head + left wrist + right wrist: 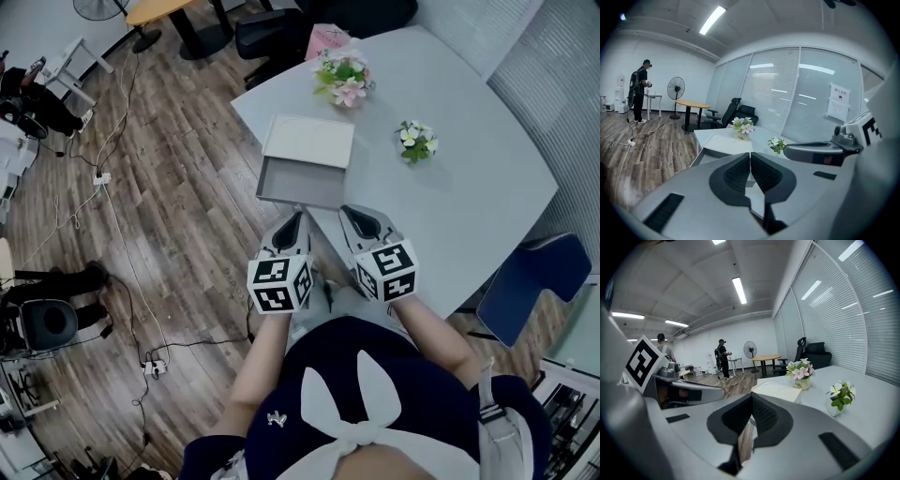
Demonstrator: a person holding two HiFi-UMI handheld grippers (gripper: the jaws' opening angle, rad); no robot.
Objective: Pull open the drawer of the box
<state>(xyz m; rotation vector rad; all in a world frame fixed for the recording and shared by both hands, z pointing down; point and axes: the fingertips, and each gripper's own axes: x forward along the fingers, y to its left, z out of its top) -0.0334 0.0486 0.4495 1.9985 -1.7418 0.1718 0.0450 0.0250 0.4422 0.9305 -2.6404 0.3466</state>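
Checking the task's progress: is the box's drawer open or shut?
Open: the drawer sticks out of the box toward the person, its inside showing.

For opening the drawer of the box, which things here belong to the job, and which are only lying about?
Belonging to the job:
- white box
- drawer, standing pulled out
- left gripper and right gripper, both shut and empty

Only lying about:
- pink flowers
- white flowers
- blue chair

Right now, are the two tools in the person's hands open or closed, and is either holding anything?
Left tool: closed, jaws together, holding nothing.
Right tool: closed, jaws together, holding nothing.
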